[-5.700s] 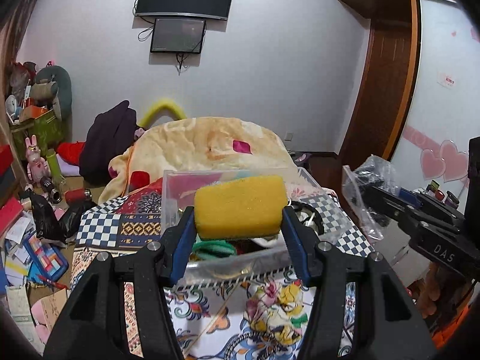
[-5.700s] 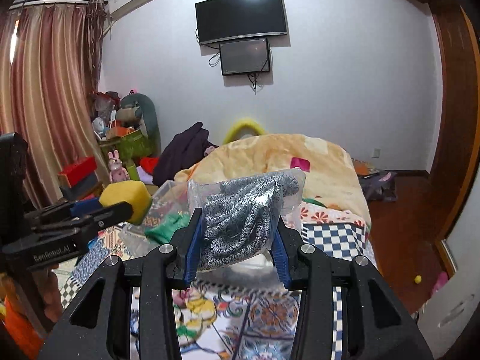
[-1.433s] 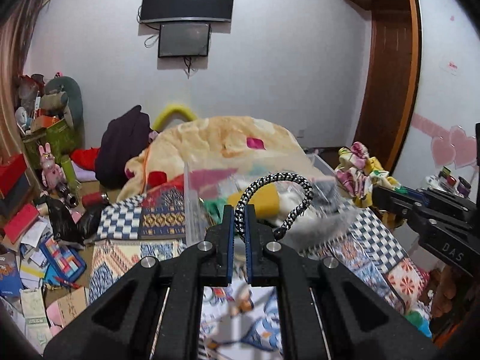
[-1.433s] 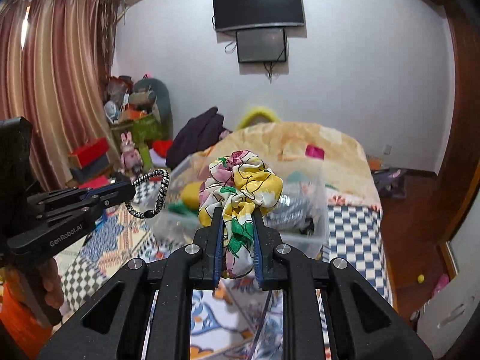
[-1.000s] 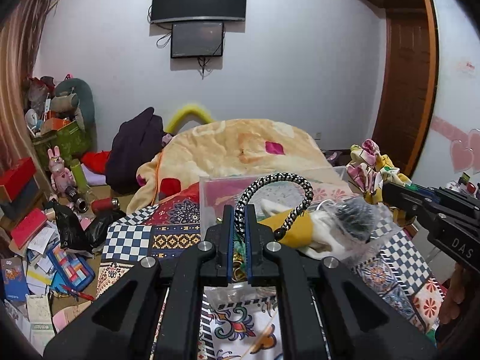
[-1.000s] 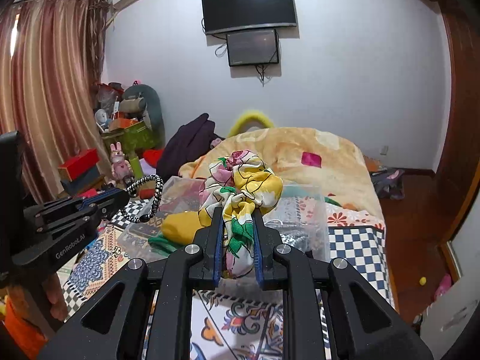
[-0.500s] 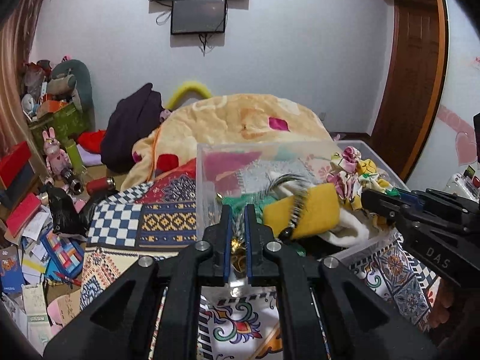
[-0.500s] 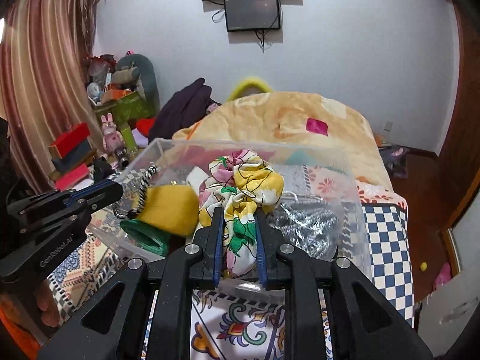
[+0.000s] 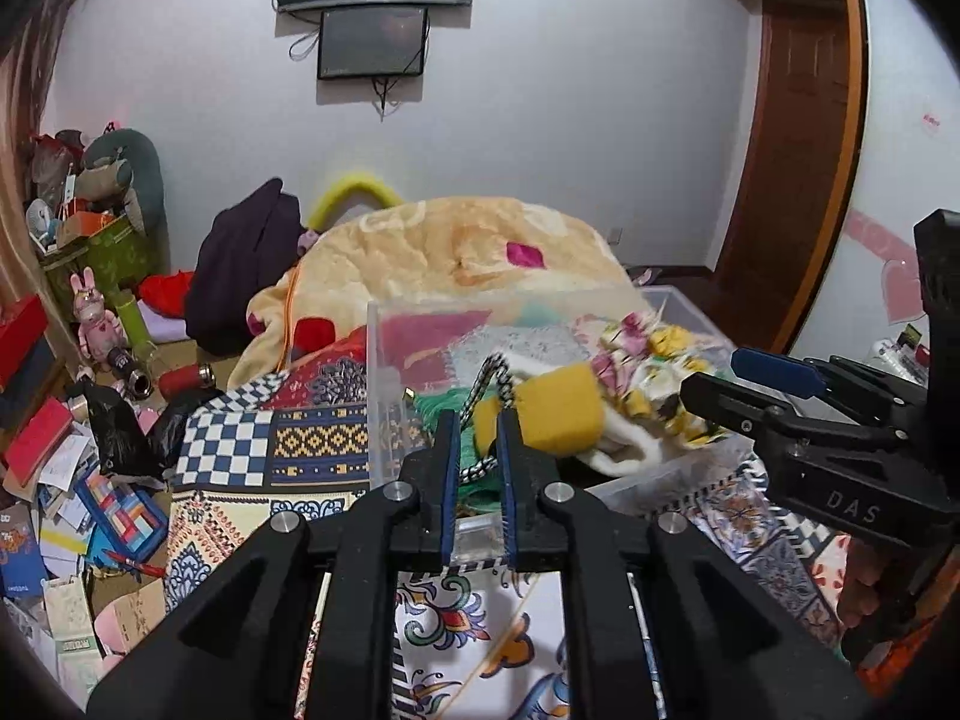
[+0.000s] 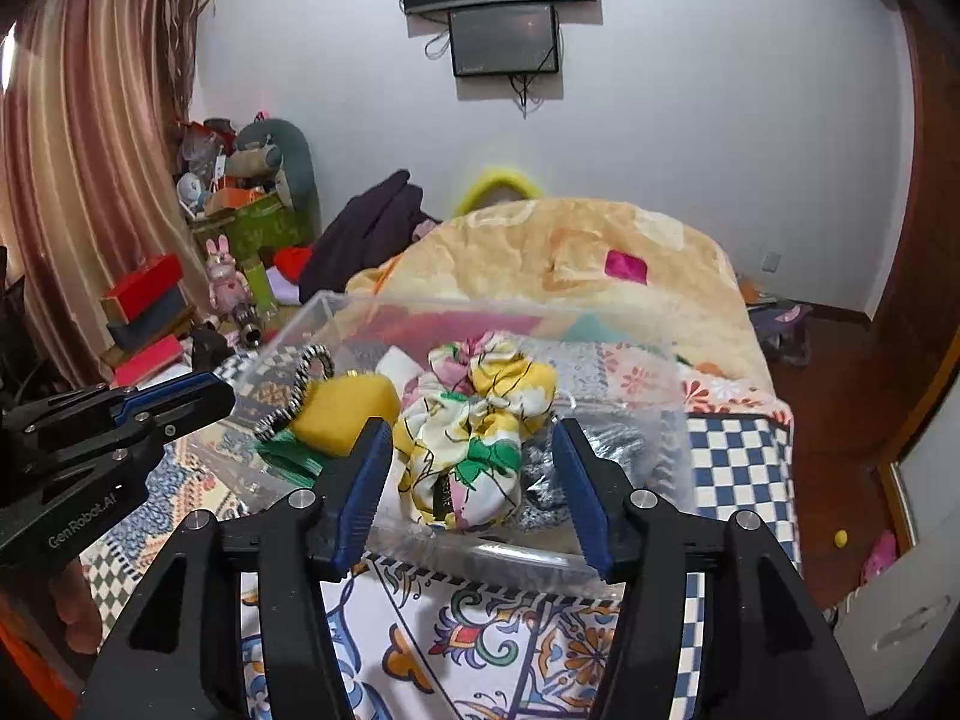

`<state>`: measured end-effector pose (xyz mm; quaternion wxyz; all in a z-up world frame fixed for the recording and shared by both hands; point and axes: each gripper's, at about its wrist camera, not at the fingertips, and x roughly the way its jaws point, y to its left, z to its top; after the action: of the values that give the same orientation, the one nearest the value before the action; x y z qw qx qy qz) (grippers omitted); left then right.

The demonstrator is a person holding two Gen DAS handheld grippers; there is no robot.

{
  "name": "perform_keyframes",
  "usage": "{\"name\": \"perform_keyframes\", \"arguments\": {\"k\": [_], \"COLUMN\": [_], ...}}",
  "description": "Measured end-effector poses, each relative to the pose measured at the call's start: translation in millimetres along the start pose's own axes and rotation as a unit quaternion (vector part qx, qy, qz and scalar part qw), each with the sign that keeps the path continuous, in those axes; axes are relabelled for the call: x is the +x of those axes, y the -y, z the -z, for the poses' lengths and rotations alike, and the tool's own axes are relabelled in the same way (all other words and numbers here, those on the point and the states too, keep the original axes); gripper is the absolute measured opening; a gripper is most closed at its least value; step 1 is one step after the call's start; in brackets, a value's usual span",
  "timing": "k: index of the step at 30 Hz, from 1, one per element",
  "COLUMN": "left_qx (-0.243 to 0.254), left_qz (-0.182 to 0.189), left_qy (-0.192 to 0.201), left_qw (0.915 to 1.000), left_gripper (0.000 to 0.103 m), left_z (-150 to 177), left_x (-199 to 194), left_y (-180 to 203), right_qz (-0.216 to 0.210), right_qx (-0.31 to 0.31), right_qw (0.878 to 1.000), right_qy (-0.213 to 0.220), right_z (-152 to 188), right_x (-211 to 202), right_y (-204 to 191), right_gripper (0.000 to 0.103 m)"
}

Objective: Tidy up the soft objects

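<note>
A clear plastic bin [image 9: 384, 360] [image 10: 324, 312] stands on the patterned bedspread. It holds a yellow sponge [image 9: 558, 408] [image 10: 351, 408], a floral scrunchie [image 10: 480, 420] [image 9: 648, 360], a grey knitted item [image 10: 624, 444] and green fabric [image 10: 288, 456]. A black-and-white braided hair tie [image 9: 489, 396] [image 10: 300, 390] lies against the sponge. My left gripper [image 9: 477, 462] is slightly open at the bin's near wall, the hair tie loose between the fingers. My right gripper [image 10: 471, 480] is open, its jaws wide on either side of the scrunchie, which rests in the bin.
An orange blanket [image 9: 456, 252] is heaped behind the bin. A dark garment [image 9: 246, 252] lies at the bed's far left. Boxes, papers and toys [image 9: 72, 450] crowd the floor on the left. A wooden door [image 9: 792, 180] is at the right.
Both grippers lowered to the bin and opened. The right one let go of the floral scrunchie into the bin. The left one loosened on the hair tie, which dropped beside the sponge.
</note>
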<state>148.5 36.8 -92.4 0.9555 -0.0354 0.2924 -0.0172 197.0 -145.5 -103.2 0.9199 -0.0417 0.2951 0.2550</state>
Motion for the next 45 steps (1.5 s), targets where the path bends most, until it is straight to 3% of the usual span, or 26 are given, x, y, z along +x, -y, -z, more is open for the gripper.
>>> {"name": "perform_keyframes", "arguments": {"k": [4, 9, 16, 24, 29, 36, 45], "left_qx": [0.000, 0.003, 0.018, 0.017, 0.016, 0.011, 0.011], "left_qz": [0.014, 0.027, 0.034, 0.040, 0.028, 0.029, 0.028], "left_qy": [0.027, 0.074, 0.125, 0.159, 0.175, 0.177, 0.177], "left_qw": [0.9996, 0.9969, 0.9914, 0.9864, 0.9840, 0.9837, 0.9837], "left_gripper": [0.018, 0.043, 0.055, 0.078, 0.091, 0.098, 0.101], "left_z": [-10, -23, -34, -34, -31, -26, -24], "left_x": [-26, -63, -109, -144, -156, -159, -158], "left_y": [5, 15, 29, 35, 39, 37, 38], "right_qz": [0.000, 0.003, -0.013, -0.021, -0.017, -0.014, -0.011], "right_qx": [0.001, -0.004, -0.004, 0.001, -0.005, -0.001, 0.005], "right_qw": [1.000, 0.998, 0.993, 0.986, 0.985, 0.984, 0.984], "right_qy": [0.025, 0.067, 0.119, 0.164, 0.174, 0.175, 0.176], "right_z": [-7, -16, -22, -20, -18, -10, -6], "right_x": [-23, -60, -105, -139, -144, -142, -144], "right_y": [3, 0, -4, -6, -10, -11, -7], "right_gripper": [0.053, 0.055, 0.058, 0.082, 0.084, 0.102, 0.103]}}
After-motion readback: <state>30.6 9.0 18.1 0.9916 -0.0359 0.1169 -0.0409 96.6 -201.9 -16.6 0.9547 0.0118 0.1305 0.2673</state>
